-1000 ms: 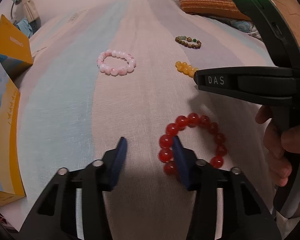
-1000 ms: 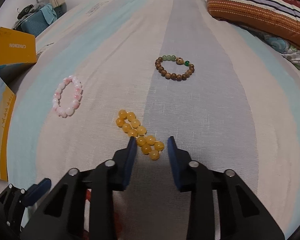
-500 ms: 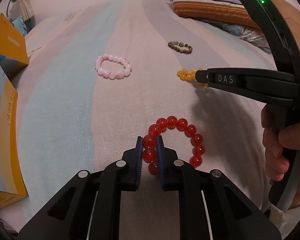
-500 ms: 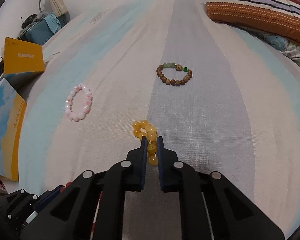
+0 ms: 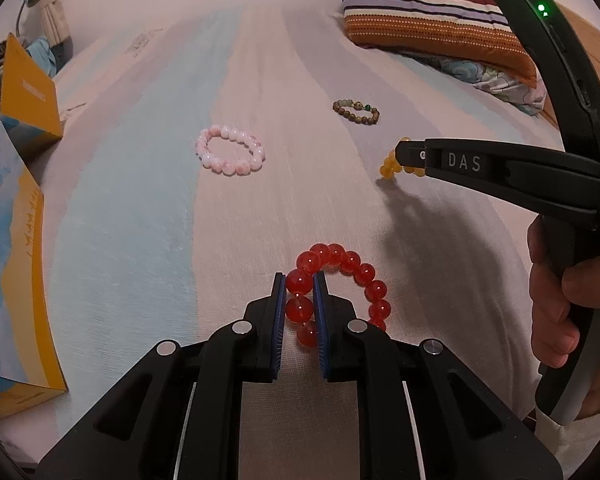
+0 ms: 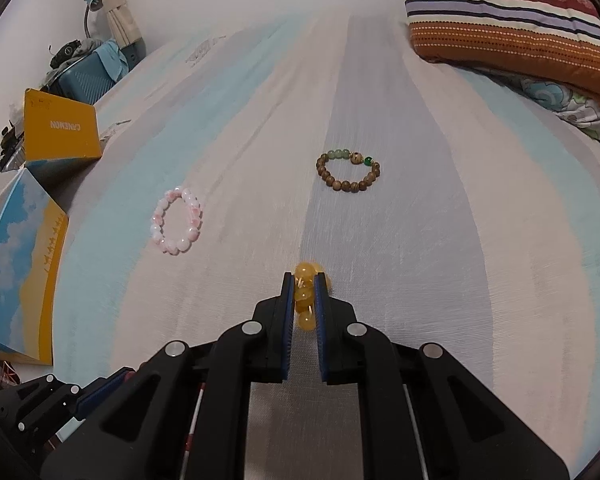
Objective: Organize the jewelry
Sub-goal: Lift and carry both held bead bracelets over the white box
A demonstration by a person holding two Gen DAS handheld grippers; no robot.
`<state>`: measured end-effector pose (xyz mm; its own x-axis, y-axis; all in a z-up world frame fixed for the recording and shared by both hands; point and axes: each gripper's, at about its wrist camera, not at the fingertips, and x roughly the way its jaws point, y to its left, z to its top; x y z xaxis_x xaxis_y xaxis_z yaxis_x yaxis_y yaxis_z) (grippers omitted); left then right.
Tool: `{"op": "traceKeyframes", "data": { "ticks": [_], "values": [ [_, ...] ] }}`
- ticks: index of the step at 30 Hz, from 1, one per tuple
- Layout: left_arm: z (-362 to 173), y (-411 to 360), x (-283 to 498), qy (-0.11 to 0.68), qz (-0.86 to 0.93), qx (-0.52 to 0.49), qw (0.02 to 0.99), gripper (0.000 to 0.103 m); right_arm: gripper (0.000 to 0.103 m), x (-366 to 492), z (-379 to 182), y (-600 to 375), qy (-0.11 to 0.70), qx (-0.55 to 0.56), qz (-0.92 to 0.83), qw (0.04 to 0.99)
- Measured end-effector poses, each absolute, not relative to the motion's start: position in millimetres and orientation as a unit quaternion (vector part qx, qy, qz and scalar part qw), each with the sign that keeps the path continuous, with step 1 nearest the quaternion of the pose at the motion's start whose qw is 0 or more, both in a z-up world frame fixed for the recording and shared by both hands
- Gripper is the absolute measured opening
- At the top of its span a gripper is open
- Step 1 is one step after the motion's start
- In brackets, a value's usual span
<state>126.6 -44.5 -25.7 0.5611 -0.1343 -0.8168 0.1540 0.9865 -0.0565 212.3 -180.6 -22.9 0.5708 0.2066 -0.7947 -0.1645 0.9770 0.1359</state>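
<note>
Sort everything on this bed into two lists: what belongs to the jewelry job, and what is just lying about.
Job:
red bracelet, in left gripper
yellow bracelet, in right gripper
pink bracelet
brown-green bracelet
yellow box, perhaps

Lying about:
striped pillow
blue suitcase
lamp

A striped bedsheet (image 6: 420, 240) in pale blue, cream and grey covers the bed. A striped pillow (image 6: 512, 28) lies at its far right. A yellow box (image 6: 60, 128) stands open at the left edge, and a teal suitcase (image 6: 88, 76) sits beyond it.

Red bracelet (image 5: 340, 280) and yellow bracelet (image 6: 306, 294) pinched; pink bracelet (image 5: 230, 156), brown bracelet (image 6: 348, 172) lie flat
</note>
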Motion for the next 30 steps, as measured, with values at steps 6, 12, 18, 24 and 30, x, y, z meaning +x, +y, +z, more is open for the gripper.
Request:
{"op": "traceKeyframes", "data": {
  "ticks": [6, 12, 18, 24, 30],
  "values": [
    [-23, -44, 124, 0.458, -0.081, 0.013, 0.885, 0.013, 0.009, 208, -16, -181, 0.446, 0.028, 0.106, 0.888],
    [-14, -44, 121, 0.455, -0.078, 0.016, 0.887, 0.013, 0.009, 203, -6, -178, 0.443, 0.028, 0.107, 0.89],
    [-7, -44, 123, 0.457, -0.07, 0.015, 0.887, 0.013, 0.009, 199, 2, -177, 0.443, 0.029, 0.103, 0.89],
    [4, -38, 123, 0.455, -0.063, 0.011, 0.888, 0.013, 0.009, 191, 11, -174, 0.441, 0.026, 0.097, 0.892],
    [23, -30, 118, 0.449, -0.058, 0.015, 0.892, 0.013, 0.009, 181, 28, -171, 0.431, 0.025, 0.092, 0.897]
  ]
}}
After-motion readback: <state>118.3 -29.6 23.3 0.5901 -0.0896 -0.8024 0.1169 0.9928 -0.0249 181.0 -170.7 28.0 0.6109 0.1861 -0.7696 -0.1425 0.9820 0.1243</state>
